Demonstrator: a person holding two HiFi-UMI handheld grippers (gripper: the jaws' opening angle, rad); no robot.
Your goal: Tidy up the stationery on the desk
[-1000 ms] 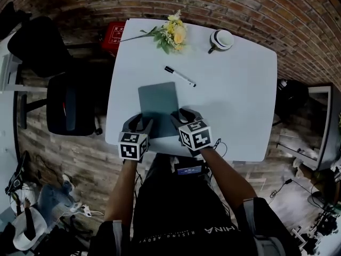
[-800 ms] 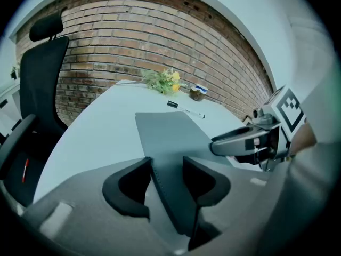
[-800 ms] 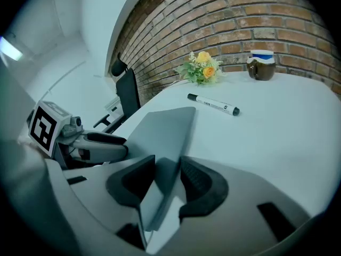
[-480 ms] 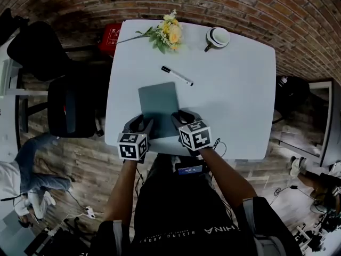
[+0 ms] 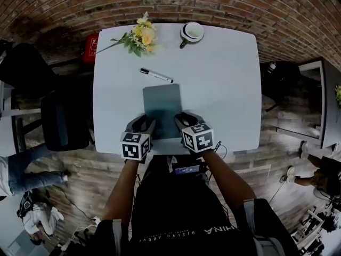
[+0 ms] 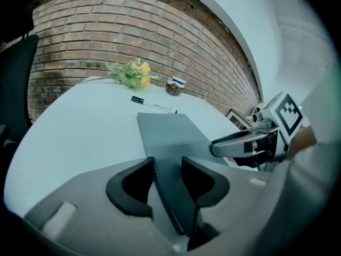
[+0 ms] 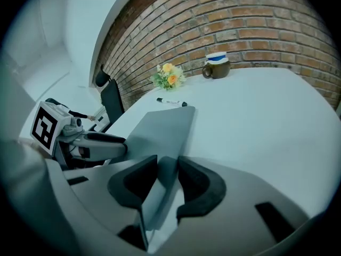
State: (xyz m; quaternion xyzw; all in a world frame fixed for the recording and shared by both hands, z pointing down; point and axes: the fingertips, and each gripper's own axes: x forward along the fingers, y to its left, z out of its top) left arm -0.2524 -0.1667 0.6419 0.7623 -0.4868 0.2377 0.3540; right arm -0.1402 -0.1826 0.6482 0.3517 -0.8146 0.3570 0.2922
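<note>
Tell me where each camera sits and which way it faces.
Head view: on the person's head, facing steeply down at the white desk; shows forearms, torso, left gripper, right gripper.
Left gripper view: on the left gripper, looking along its jaws, just closed onto the grey notebook, toward the brick wall; right gripper at right.
Right gripper view: on the right gripper, same heading, jaws just closed onto the notebook; left gripper at left.
Shared: all three show notebook, marker, flowers, mug.

- The white desk (image 5: 229, 89) stands close to a brick wall (image 5: 298, 20).
- A black chair (image 5: 58, 121) is left of the desk.
- A wooden floor (image 5: 101, 175) lies around the desk.
</note>
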